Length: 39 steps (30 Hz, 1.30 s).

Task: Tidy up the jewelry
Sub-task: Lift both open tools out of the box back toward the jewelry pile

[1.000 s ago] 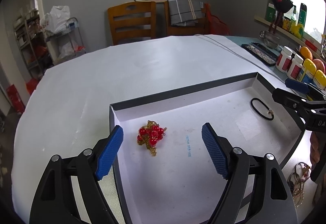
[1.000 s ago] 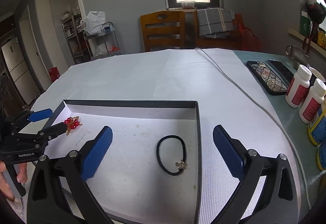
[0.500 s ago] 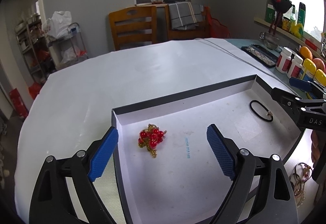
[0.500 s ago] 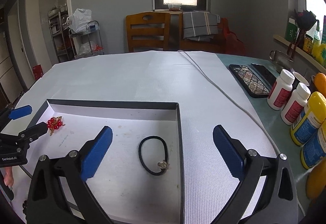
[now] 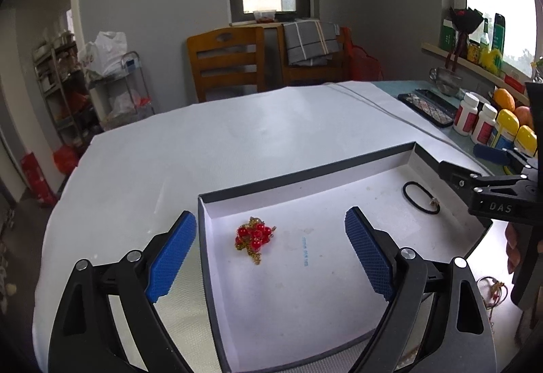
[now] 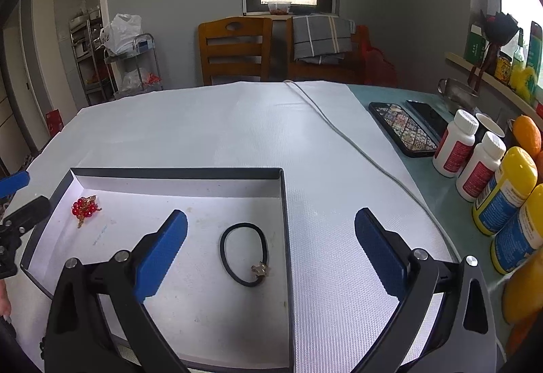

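A shallow box with a dark rim and white lining lies on the white table cover. In it lie a red-bead brooch with gold chain near the left wall and a black hair tie with a gold charm near the right wall. My left gripper hangs open just above the brooch, astride the box's left wall, nothing between its blue pads. My right gripper is open too, above the hair tie and astride the box's right wall. The brooch shows at far left.
Loose bracelets lie on the table outside the box at the lower right. White and yellow bottles, two phones and a grey cable sit to the right. Wooden chairs stand behind the table.
My left gripper has drawn back and up from the brooch, and its jaws stand a little wider. The right view has swung slightly right, showing more bottles.
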{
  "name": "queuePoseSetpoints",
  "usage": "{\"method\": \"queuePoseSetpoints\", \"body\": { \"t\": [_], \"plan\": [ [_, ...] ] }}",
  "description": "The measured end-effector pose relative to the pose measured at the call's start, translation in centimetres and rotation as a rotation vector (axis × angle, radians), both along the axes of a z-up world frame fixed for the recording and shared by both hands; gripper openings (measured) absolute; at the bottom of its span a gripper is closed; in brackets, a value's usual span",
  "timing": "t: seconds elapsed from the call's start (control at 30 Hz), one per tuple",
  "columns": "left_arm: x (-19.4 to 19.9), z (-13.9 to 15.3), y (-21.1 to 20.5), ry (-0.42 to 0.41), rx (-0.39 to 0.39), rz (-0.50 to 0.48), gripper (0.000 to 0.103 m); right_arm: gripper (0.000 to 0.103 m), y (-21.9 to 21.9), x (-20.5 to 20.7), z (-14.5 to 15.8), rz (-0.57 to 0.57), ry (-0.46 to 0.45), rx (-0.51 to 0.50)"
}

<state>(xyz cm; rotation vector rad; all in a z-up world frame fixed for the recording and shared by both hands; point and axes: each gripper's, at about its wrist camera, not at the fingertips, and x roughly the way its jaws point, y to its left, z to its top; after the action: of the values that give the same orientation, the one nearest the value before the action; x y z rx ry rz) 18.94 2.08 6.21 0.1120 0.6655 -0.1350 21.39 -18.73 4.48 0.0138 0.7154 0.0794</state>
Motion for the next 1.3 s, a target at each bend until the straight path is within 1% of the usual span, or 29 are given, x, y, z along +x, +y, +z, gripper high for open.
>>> {"method": "queuePoseSetpoints", "body": {
  "t": [0.07,0.13,0.27,0.37,0.5,0.6,0.7,0.8,0.87,0.97,1.07,1.3],
  "plan": [
    [-1.3,0.8,0.2,-0.007,-0.020,0.007,0.092,0.097,-0.2,0.2,-0.1,0.000,0.048,0.028],
    [-2.8,1.6,0.5,-0.013,-0.031,0.008,0.094,0.097,-0.1,-0.2,0.0,0.005,0.055,0.045],
    [-6.5,2.2,1.2,-0.020,-0.006,0.001,0.097,0.097,-0.4,-1.9,0.8,-0.013,0.066,0.032],
    [-8.8,1.5,1.7,0.001,0.026,-0.010,0.097,0.097,-1.4,-4.4,1.4,-0.004,0.050,0.044],
    [-11.3,-0.3,2.0,0.055,0.057,-0.038,0.097,0.097,-2.9,-8.4,1.8,0.014,0.034,0.001],
    [-12.9,-1.7,1.7,0.086,0.061,-0.063,0.097,0.097,-3.9,-10.8,1.2,0.034,0.047,-0.012],
    [-14.2,-2.9,1.5,0.120,0.053,-0.090,0.097,0.097,-4.3,-12.8,0.3,0.085,0.081,-0.010],
    [-14.9,-4.1,1.2,0.154,0.062,-0.098,0.097,0.097,-4.8,-14.5,-0.7,0.121,0.114,-0.009],
    [-15.1,-4.7,1.0,0.176,0.054,-0.112,0.097,0.097,-5.2,-15.7,-1.1,0.132,0.112,-0.005],
    [-15.5,-5.2,0.5,0.185,0.050,-0.135,0.097,0.097,-5.5,-16.8,-1.6,0.135,0.113,-0.013],
    [-15.5,-5.5,-0.1,0.184,0.062,-0.145,0.097,0.097,-5.6,-17.3,-2.0,0.152,0.112,-0.031],
    [-14.3,-5.8,-0.6,0.196,0.070,-0.119,0.097,0.097,-4.7,-17.5,-2.8,0.195,0.123,-0.024]
  ]
}}
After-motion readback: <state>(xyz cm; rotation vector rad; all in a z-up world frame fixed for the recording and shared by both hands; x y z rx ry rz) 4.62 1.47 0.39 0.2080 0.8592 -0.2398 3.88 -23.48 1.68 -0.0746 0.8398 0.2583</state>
